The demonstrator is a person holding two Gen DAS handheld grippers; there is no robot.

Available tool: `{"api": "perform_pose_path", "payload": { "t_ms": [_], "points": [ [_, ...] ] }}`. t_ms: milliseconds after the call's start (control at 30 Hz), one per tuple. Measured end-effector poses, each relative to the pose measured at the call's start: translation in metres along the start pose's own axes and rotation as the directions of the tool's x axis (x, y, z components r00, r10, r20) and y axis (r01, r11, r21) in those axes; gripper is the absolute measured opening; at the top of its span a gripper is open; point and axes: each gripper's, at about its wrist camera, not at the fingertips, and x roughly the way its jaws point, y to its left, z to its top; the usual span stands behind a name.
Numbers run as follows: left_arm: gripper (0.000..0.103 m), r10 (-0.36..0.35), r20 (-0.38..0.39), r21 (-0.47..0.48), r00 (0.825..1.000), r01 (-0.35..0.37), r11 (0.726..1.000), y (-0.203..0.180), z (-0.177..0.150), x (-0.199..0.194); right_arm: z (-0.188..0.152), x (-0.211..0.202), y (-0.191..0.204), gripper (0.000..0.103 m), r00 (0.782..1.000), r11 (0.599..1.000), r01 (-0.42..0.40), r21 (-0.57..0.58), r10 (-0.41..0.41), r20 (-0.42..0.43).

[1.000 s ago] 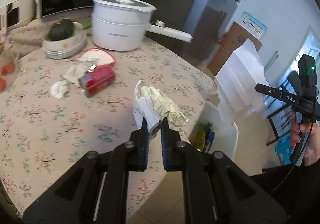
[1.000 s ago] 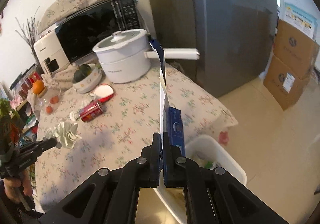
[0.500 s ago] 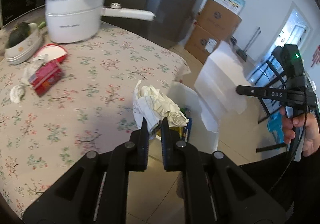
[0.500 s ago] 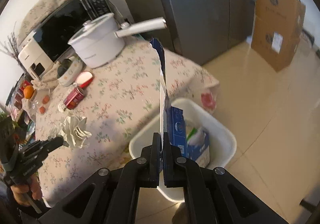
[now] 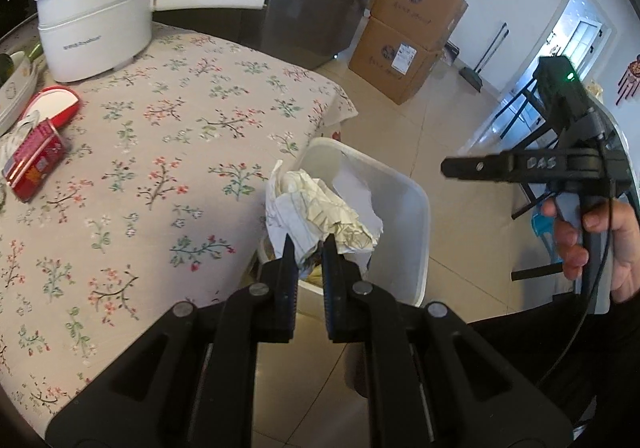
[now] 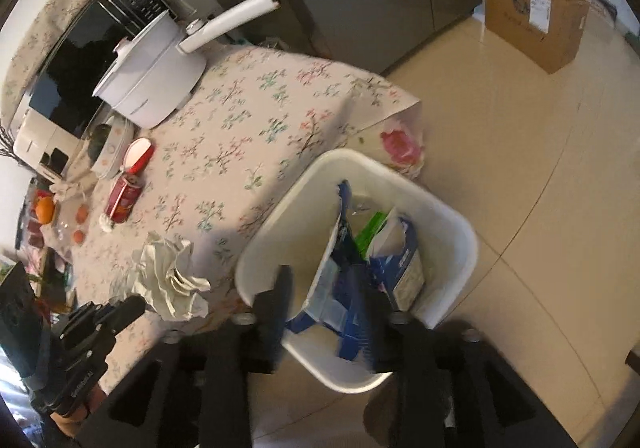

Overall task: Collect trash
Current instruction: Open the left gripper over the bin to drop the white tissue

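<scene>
Left wrist view: your left tongs (image 5: 307,252) were clamped on the paper wad (image 5: 320,211), which hung over the near rim of the white bin (image 5: 404,232) on the floor beside the table (image 5: 168,151). A red can (image 5: 34,159) lay on its side on the table, well apart from a white pot (image 5: 96,35). Your right hand (image 5: 600,240) held its tool above the floor to the right of the bin.

Right wrist view: your right tongs (image 6: 324,312) stood apart above the bin (image 6: 460,248), having just been opening; the blue-and-white wrapper (image 6: 332,280) lay between the fingers, its lower part inside the bin, and motion blur hid whether either pad touched it. The wad (image 6: 168,280) showed at left, over the table edge (image 6: 240,151).
</scene>
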Motion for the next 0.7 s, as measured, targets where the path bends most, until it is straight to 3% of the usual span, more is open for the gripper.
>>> {"api": "perform_pose_path", "payload": {
  "t_ms": [300, 533, 700],
  "points": [
    [0.012, 0.021, -0.072, 0.051, 0.997, -0.017, 0.999, -0.012, 0.0, 0.039, -0.001, -0.012, -0.012, 0.052, 1.0, 1.0, 0.017, 0.004, -0.017, 0.025],
    [0.015, 0.032, -0.078, 0.1, 0.996, -0.024, 0.995, -0.024, 0.004, 0.057, -0.001, -0.019, -0.018, 0.058, 0.998, 0.999, 0.035, 0.005, -0.035, 0.045],
    [0.053, 0.026, -0.06, 0.102, 0.998, -0.019, 0.995, -0.024, 0.007, 0.053, 0.0, -0.025, -0.025, 0.064, 0.996, 0.998, 0.052, 0.019, -0.053, 0.065]
  ]
}}
